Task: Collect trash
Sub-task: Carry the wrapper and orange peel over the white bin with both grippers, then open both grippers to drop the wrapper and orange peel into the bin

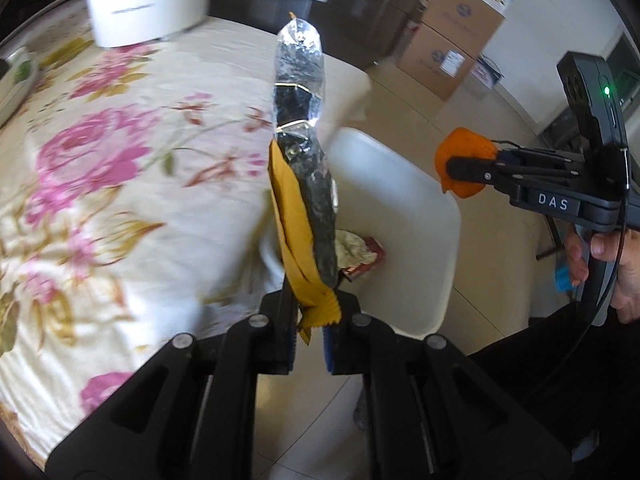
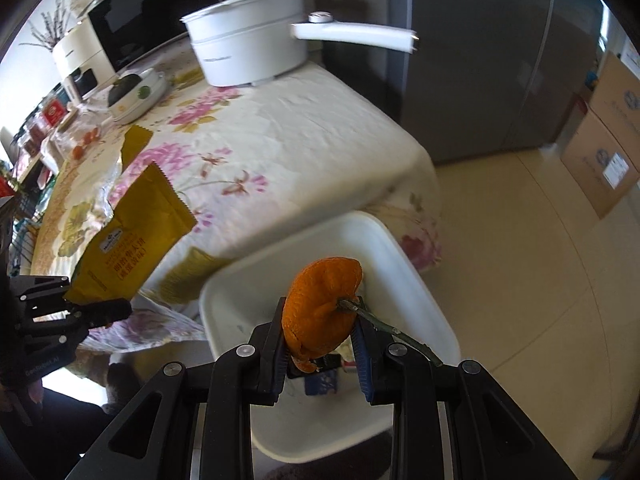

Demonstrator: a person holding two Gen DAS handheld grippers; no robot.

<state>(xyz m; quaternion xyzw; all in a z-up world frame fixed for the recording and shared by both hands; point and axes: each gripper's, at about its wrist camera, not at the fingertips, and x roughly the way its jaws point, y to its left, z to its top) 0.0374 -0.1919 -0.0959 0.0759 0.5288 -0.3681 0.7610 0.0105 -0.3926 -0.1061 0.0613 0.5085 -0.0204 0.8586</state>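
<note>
My left gripper (image 1: pixel 310 320) is shut on a yellow foil snack wrapper (image 1: pixel 304 184), seen edge-on and held upright beside the table edge; it also shows in the right wrist view (image 2: pixel 132 236). My right gripper (image 2: pixel 320 340) is shut on an orange peel (image 2: pixel 320 304) with a green stem, held above the white trash bin (image 2: pixel 416 280). The bin (image 1: pixel 400 216) stands on the floor by the table and holds crumpled wrappers (image 1: pixel 356 252). The right gripper with the peel (image 1: pixel 464 162) shows at the right in the left wrist view.
The table has a floral cloth (image 2: pixel 280 128) with a white pot (image 2: pixel 248 48), a dish (image 2: pixel 136 96) and small items at the far left. A grey fridge (image 2: pixel 480 60) and cardboard boxes (image 1: pixel 452 40) stand beyond on the tile floor.
</note>
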